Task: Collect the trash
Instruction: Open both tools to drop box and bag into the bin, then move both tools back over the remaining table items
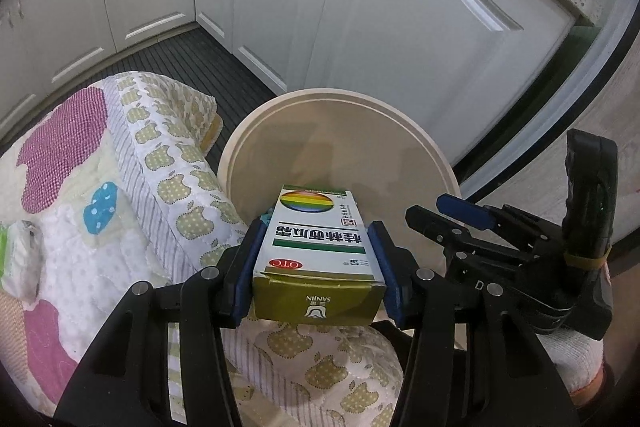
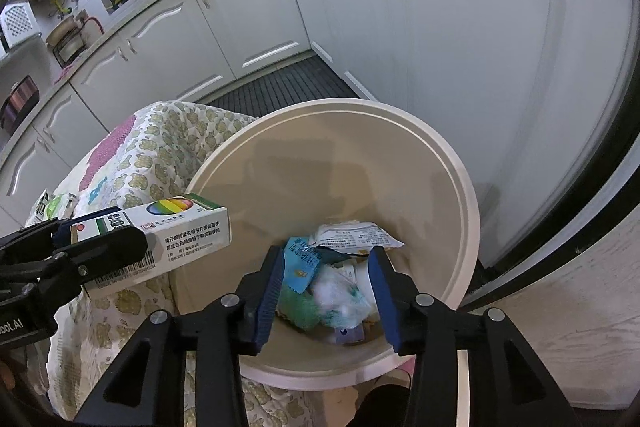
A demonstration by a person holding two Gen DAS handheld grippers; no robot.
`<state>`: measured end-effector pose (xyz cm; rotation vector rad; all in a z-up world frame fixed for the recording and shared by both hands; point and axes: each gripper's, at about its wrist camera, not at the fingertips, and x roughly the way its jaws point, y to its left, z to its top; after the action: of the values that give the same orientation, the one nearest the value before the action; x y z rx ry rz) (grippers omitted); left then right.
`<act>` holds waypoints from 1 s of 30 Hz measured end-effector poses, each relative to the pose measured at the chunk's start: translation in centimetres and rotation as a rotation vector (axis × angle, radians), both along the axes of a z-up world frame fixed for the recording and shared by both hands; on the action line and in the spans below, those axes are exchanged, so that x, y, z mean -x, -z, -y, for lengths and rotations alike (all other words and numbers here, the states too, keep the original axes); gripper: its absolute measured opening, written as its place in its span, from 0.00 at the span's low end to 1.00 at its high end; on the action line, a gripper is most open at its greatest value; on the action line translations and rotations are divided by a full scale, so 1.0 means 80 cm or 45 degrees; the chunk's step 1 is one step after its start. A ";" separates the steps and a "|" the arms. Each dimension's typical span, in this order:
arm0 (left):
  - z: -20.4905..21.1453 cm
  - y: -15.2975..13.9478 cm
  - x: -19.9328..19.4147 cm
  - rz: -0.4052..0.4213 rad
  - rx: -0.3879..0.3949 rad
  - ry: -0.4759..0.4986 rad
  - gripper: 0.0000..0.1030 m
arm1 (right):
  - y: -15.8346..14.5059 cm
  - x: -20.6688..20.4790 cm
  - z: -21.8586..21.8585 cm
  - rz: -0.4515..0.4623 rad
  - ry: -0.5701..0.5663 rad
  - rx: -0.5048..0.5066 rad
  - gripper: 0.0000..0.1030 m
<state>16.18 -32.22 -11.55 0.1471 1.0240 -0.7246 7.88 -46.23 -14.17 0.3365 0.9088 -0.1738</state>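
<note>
My left gripper (image 1: 316,259) is shut on a white and green medicine box (image 1: 320,247) with a rainbow circle. It holds the box level at the near left edge of a cream round trash bin (image 1: 280,147). In the right wrist view the box (image 2: 176,227) and left gripper (image 2: 100,247) show at the left, beside the bin's rim (image 2: 460,187). My right gripper (image 2: 326,281) is open and empty, right above the bin's mouth. Several wrappers and packets (image 2: 340,279) lie inside the bin.
A quilted cloth with apple print (image 1: 100,187) covers the surface left of the bin, with a green and white packet (image 1: 16,259) on it. White kitchen cabinets (image 1: 400,7) stand behind the bin. A dark slatted floor mat (image 2: 280,83) lies beyond.
</note>
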 end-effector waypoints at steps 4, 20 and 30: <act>-0.001 0.000 0.000 -0.007 0.011 -0.001 0.57 | -0.002 0.002 -0.003 0.007 -0.002 0.002 0.42; -0.026 -0.014 0.012 0.051 0.021 -0.015 0.61 | -0.019 0.016 -0.010 0.037 -0.009 0.008 0.44; -0.074 -0.033 0.032 0.113 0.049 -0.052 0.61 | -0.052 0.024 -0.055 0.090 -0.089 0.098 0.53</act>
<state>13.61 -26.28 -8.95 0.1237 0.9255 -0.6944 5.96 -41.86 -9.99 0.2376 0.8401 -0.1312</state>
